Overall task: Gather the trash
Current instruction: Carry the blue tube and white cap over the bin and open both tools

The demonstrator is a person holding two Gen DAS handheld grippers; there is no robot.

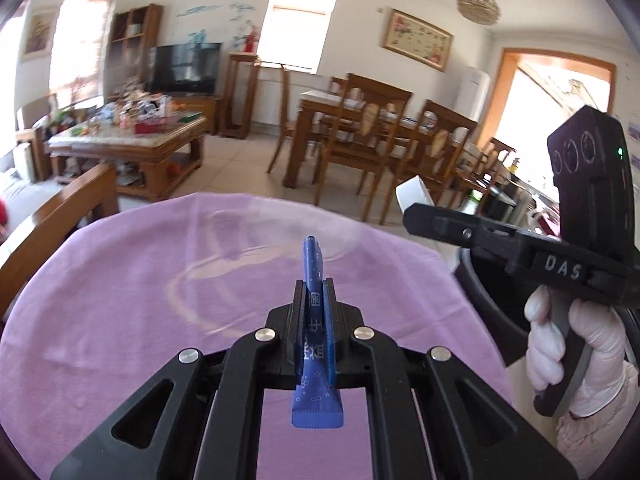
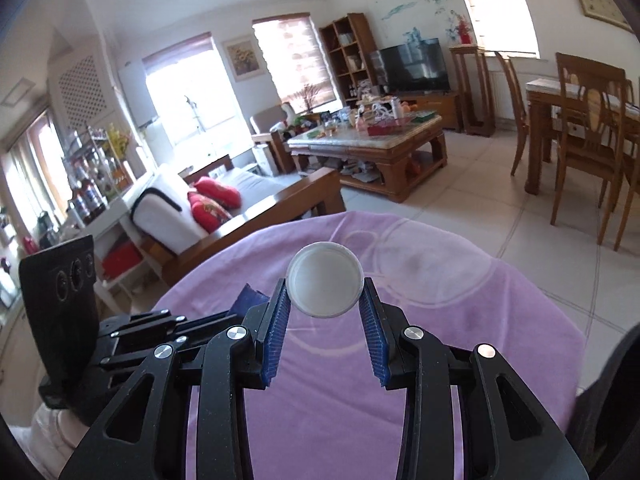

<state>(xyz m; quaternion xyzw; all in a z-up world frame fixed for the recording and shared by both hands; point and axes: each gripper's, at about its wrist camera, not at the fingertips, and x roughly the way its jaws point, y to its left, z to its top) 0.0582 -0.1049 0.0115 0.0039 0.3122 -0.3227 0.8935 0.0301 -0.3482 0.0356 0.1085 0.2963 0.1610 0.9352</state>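
My left gripper is shut on a blue snack wrapper, held above the purple cloth that covers the table. The wrapper sticks out past the fingertips and hangs behind them. My right gripper is shut on a white paper cup, gripped by its sides with the round end facing the camera. In the left wrist view the right gripper is at the right with the white cup at its tip, over a dark bin rim. The left gripper body shows at the left of the right wrist view.
A wooden sofa with red cushions stands beyond the table. A cluttered coffee table, a TV, and a dining table with chairs stand farther back on the tiled floor.
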